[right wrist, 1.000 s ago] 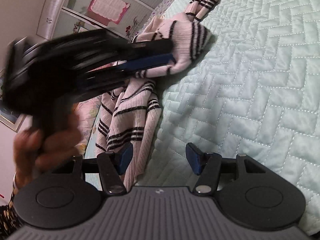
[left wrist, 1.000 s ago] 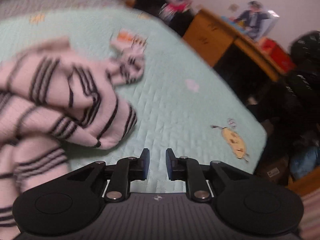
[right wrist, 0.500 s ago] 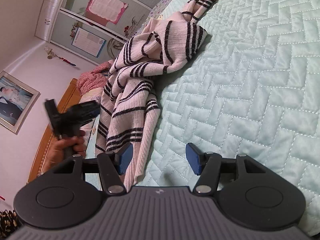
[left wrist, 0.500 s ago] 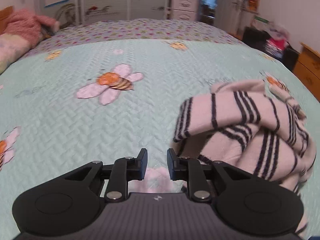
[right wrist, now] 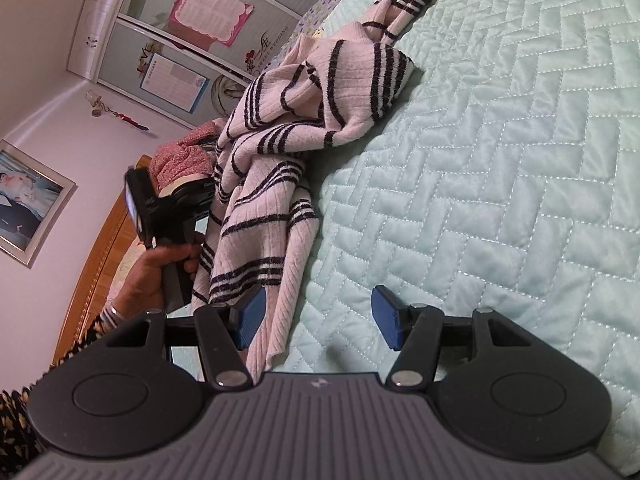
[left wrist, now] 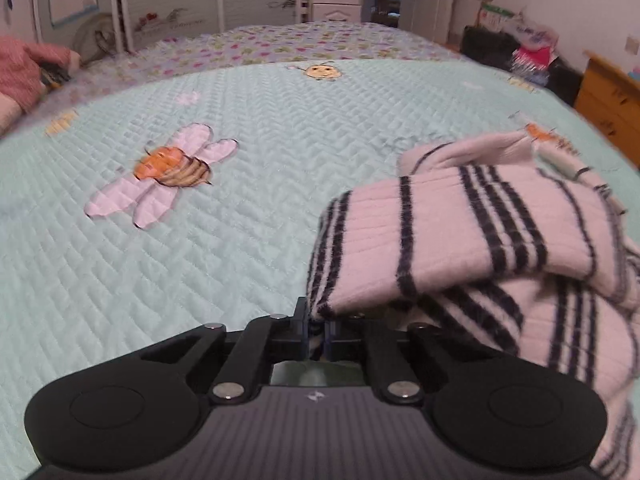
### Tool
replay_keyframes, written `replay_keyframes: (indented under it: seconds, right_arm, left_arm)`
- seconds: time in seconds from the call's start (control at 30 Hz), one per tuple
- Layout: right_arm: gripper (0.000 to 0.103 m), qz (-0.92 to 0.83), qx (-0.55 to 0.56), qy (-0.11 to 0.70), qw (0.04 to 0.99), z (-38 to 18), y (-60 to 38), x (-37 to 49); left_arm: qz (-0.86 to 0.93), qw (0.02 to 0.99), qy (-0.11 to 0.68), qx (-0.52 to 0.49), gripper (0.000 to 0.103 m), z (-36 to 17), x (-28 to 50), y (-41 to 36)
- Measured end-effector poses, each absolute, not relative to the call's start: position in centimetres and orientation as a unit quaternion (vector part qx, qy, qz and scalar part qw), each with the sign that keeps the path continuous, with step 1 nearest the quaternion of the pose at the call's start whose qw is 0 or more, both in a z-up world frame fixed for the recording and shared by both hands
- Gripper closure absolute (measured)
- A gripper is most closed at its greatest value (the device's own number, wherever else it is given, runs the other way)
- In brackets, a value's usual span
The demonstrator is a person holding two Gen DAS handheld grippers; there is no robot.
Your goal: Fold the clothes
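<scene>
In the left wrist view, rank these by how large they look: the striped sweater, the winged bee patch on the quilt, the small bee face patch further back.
1. Striped sweater, largest by far, though it lies nearest the camera.
2. Winged bee patch.
3. Bee face patch, smallest; it lies furthest back, so its true size is unsure.

We read "LOVE" (right wrist: 145, 58) in decorative letters on the wardrobe door (right wrist: 168, 40), and "SWEET WEDDING" (right wrist: 269, 49) beside a red heart further along it. The posters' (right wrist: 210, 10) print is too small for us to read.
</scene>
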State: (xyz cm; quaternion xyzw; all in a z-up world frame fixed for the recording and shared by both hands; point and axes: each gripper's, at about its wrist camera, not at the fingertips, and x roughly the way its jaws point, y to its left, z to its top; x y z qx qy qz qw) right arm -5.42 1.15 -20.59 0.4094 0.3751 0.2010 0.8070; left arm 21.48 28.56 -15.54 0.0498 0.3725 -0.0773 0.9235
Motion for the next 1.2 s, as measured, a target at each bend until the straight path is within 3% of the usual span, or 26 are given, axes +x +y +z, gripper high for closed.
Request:
replay_keyframes:
  seconds: [0.47, 0.53, 0.57, 0.6, 0.63, 0.67, 0.87, 1.03, 1.2]
  right_arm:
    - [0.042, 0.189, 0.408, 0.387, 0.805, -20.3, 1.3, -5.1]
    - [0.042, 0.189, 0.408, 0.387, 0.805, -20.3, 1.3, -5.1]
    - [0.042, 0.189, 0.408, 0.387, 0.805, -20.4, 1.3, -5.1]
    - [0.042, 0.189, 0.407, 0.387, 0.806, -20.4, 1.3, -5.1]
    - [0.042, 0.189, 0.407, 0.386, 0.806, -20.3, 1.3, -5.1]
    - [0.042, 0.189, 0.406, 0.386, 0.807, -20.3, 1.3, -5.1]
    - [0.042, 0.184, 0.395, 0.386, 0.813, -20.1, 1.7, -5.2]
    - [0.042, 0.178, 0.379, 0.387, 0.821, -19.8, 2.3, -5.3]
    - [0.035, 0.17, 0.351, 0.396, 0.831, -18.9, 3.4, -5.3]
  left_arm:
    - [0.209, 0.933, 0.237, 0.173, 0.098, -1.4, 22.6, 37.3]
    - [0.303, 0.903, 0.231, 0.199, 0.091, -0.7, 23.3, 40.6]
    - [0.345, 0.881, 0.241, 0.218, 0.082, -1.1, 23.7, 42.4]
    - [0.381, 0.853, 0.266, 0.235, 0.064, -1.8, 24.1, 44.2]
    - [0.417, 0.823, 0.291, 0.252, 0.052, -2.7, 24.4, 45.9]
    - [0.439, 0.8, 0.321, 0.254, 0.045, -3.7, 24.3, 47.6]
    - [0.346, 0.843, 0.407, 0.065, 0.046, -7.4, 15.9, 51.1]
    - [0.162, 0.856, 0.49, 0.032, 0.046, -11.5, 8.3, 43.7]
    - [0.06, 0.857, 0.511, -0.013, 0.046, -12.6, 3.2, 37.3]
